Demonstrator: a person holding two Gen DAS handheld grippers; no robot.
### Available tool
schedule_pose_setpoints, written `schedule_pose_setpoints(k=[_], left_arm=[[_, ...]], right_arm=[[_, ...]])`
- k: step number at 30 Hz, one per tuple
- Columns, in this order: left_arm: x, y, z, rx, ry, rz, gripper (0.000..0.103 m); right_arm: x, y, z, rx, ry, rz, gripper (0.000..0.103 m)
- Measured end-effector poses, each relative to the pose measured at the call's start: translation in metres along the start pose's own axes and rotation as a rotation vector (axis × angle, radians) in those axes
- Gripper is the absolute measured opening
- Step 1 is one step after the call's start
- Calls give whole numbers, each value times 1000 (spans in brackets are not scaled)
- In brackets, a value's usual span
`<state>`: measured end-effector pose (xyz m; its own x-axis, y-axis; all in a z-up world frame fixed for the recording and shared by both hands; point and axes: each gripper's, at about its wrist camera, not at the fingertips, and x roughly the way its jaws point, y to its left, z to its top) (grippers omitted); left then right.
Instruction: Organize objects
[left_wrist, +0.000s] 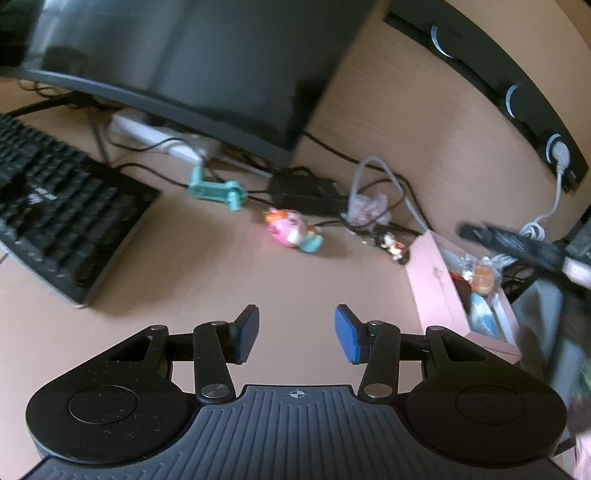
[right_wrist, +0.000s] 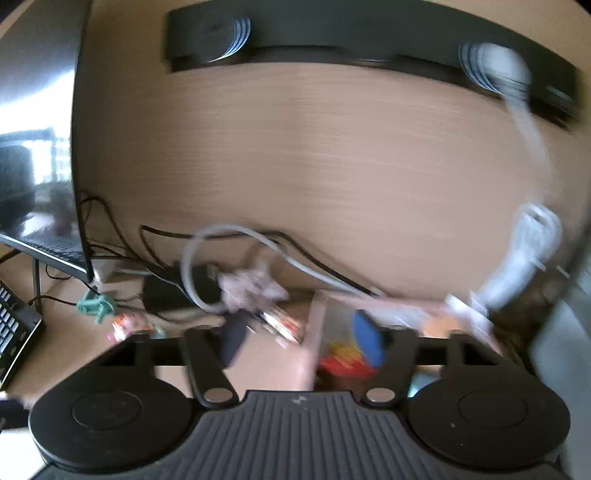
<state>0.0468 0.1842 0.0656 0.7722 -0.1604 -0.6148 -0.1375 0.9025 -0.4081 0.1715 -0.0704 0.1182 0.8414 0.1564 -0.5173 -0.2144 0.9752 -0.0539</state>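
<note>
My left gripper (left_wrist: 295, 332) is open and empty above the wooden desk. Ahead of it lie a pink toy figure (left_wrist: 291, 227), a teal clamp (left_wrist: 216, 188), a clear-wrapped trinket (left_wrist: 369, 208) and a small red-and-white figure (left_wrist: 393, 245). A pink box (left_wrist: 436, 288) at the right holds several small items. My right gripper (right_wrist: 301, 338) is open and empty, hovering at the pink box (right_wrist: 317, 321); this view is blurred. The other gripper's dark body (left_wrist: 517, 243) shows above the box.
A black keyboard (left_wrist: 55, 210) lies at the left, a monitor (left_wrist: 207, 62) behind it. A power strip (left_wrist: 155, 134), black adapter (left_wrist: 306, 192) and tangled cables (left_wrist: 391, 177) run along the back panel. A black socket rail (right_wrist: 332, 40) is on the wall.
</note>
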Motion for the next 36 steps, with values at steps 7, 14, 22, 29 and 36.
schedule_pose_setpoints(k=[7,14,22,29,36], left_arm=[[-32,35,-1,13,4,-37,50],[-44,70,-2,-28,1,-24,50],[-21,75,0,-6,51,-62,50],[11,54,11,37,65,-118,50],[45,33,26,8,68,-132,50]], right_arm=[[107,67,34,-221,83,-2,36],[173,87,29,-287,212,-59,36],[152,83,34,-280,170,-64,2],[50,49,58,-134,14,-1,1],[-15,15,39,-46,135,166,15]])
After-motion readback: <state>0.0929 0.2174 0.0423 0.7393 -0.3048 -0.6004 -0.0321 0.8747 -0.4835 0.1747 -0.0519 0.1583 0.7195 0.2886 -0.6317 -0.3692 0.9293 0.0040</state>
